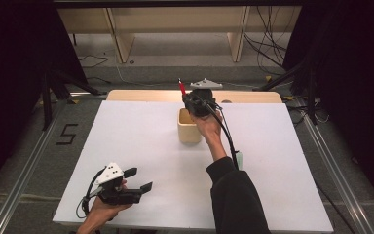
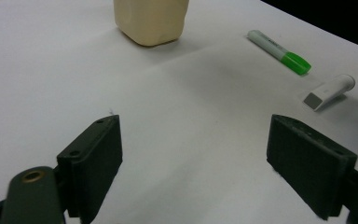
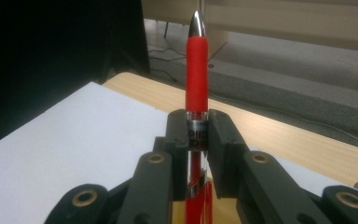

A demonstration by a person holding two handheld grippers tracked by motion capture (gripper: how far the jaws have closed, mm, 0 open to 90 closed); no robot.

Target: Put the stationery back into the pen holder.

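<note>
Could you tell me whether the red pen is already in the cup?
Out: the right tongs grip the red pen above the beige cup.

Black two-jaw left gripper (image 1: 136, 180) carries a grey three-cornered plate and a looping black cable; right gripper (image 3: 197, 135) shows brass-ringed pivots, and that arm wears a dark sleeve (image 1: 233, 195).

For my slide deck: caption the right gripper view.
Right gripper clamped on a red pen, its silver tip pointing up past the white table.
</note>
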